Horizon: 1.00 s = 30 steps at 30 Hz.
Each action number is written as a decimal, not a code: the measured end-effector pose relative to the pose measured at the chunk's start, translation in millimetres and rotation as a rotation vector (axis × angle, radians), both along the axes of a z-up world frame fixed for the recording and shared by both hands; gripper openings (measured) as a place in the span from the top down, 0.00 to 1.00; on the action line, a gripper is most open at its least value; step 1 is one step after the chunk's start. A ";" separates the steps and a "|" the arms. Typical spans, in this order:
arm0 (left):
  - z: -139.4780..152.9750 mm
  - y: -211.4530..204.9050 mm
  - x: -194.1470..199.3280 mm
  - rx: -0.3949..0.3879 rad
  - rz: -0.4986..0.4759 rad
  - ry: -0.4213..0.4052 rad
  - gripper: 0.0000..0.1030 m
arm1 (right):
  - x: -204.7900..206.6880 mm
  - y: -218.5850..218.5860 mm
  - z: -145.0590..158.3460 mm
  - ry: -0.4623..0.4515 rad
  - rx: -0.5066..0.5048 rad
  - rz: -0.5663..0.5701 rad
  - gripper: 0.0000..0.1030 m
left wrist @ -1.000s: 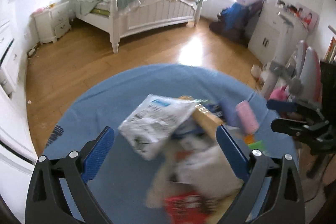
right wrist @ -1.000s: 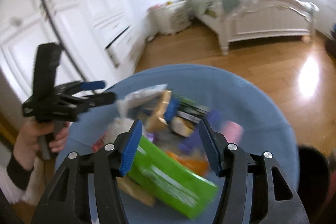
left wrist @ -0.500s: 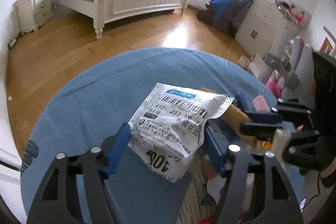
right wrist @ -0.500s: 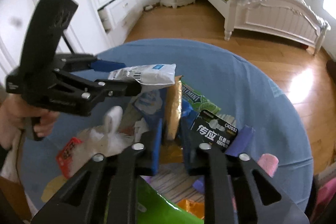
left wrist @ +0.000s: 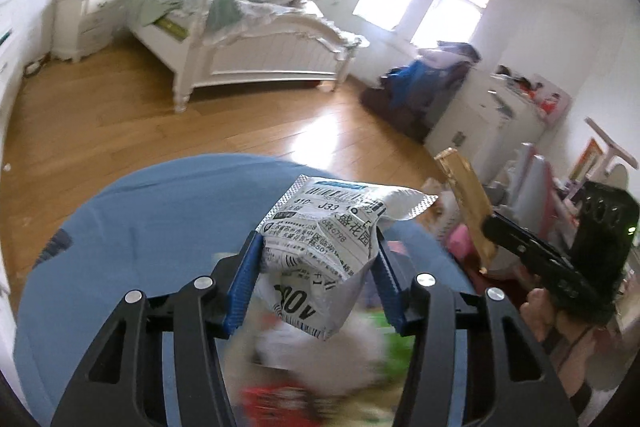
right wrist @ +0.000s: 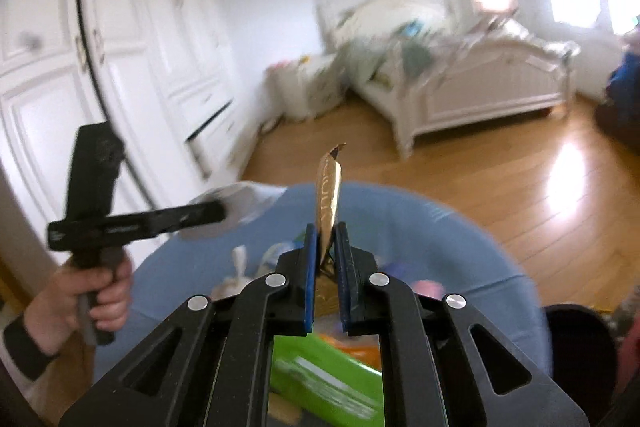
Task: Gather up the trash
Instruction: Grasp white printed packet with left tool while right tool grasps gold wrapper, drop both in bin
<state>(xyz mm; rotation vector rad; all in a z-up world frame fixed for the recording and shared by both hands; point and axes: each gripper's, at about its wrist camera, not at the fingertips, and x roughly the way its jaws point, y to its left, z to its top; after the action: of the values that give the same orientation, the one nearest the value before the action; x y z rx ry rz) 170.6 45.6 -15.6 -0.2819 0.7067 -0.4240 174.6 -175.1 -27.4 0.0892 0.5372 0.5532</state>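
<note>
My left gripper is shut on a white printed packet and holds it lifted above the round blue table. My right gripper is shut on a gold wrapper that stands upright between its pads; the wrapper also shows in the left wrist view. Below both grippers a blurred pile of trash lies on the table, with a green packet and a red wrapper in it. The left gripper appears in the right wrist view, lifted at the left.
A white bed and nightstand stand beyond the table on a wooden floor. White wardrobe doors are at the left. A dark bin rim sits at the table's right. Cabinets and clutter line the right wall.
Both grippers closed on their items and rose from the pile: the left lifted the white packet, the right lifted the gold wrapper. The table now sits lower in both views.
</note>
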 end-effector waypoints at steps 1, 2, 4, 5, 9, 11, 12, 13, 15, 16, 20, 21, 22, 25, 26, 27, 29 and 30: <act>5.7 -11.5 -3.4 -0.005 -0.021 -0.005 0.49 | -6.6 -11.8 2.1 -0.015 -0.001 -0.026 0.90; 11.7 -27.8 -7.3 -0.009 -0.044 -0.011 0.49 | -12.9 -26.2 3.8 -0.032 -0.008 -0.062 0.90; 18.5 -53.7 -10.8 -0.009 -0.077 -0.020 0.49 | -25.3 -51.6 5.0 -0.065 -0.032 -0.132 0.90; 21.9 -73.5 -13.0 -0.008 -0.096 -0.031 0.49 | -30.8 -68.6 4.5 -0.083 -0.059 -0.181 0.90; 16.7 -133.7 -6.0 -0.021 -0.169 -0.010 0.49 | -44.0 -116.8 -5.8 -0.111 -0.157 -0.319 0.90; 9.4 -166.4 0.2 -0.026 -0.210 0.009 0.49 | -48.3 -137.6 -14.8 -0.108 -0.189 -0.363 0.90; 5.4 -180.1 4.7 -0.028 -0.228 0.019 0.49 | -52.3 -147.3 -20.0 -0.104 -0.198 -0.377 0.90; 1.7 -190.5 6.0 -0.029 -0.240 0.026 0.49 | -53.3 -157.5 -25.6 -0.097 -0.208 -0.393 0.90; -9.8 -220.6 13.3 -0.032 -0.270 0.053 0.49 | -50.8 -169.0 -39.3 -0.080 -0.213 -0.414 0.90; -13.5 -229.6 16.5 -0.034 -0.279 0.064 0.49 | -49.9 -178.4 -45.8 -0.067 -0.214 -0.428 0.90; -33.4 -269.8 27.3 -0.030 -0.312 0.110 0.49 | -48.8 -212.2 -69.1 -0.025 -0.211 -0.466 0.90; -37.3 -274.7 29.3 -0.029 -0.318 0.121 0.49 | -50.5 -216.8 -75.2 -0.017 -0.214 -0.472 0.90; -41.3 -279.8 30.9 -0.028 -0.323 0.129 0.49 | -49.0 -222.9 -80.4 -0.010 -0.217 -0.478 0.90; -48.7 -294.6 37.1 -0.017 -0.335 0.147 0.49 | -45.8 -229.3 -92.2 0.006 -0.228 -0.487 0.90; -51.1 -298.2 40.4 -0.013 -0.338 0.152 0.49 | -44.7 -232.2 -95.8 0.010 -0.232 -0.489 0.90; -52.9 -300.4 42.3 -0.013 -0.339 0.158 0.49 | -43.6 -232.5 -97.3 0.013 -0.233 -0.490 0.90; -56.6 -306.2 46.2 -0.013 -0.344 0.168 0.49 | -39.2 -237.9 -102.6 0.025 -0.227 -0.490 0.90; -58.4 -308.1 48.1 -0.012 -0.348 0.172 0.49 | -37.7 -238.7 -104.1 0.029 -0.226 -0.491 0.90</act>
<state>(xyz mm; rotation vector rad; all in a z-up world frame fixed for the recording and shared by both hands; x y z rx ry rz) 218.7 -262.4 -74.0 -0.2074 0.9266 -0.7409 136.9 -413.8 -131.5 0.0126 0.5785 0.0112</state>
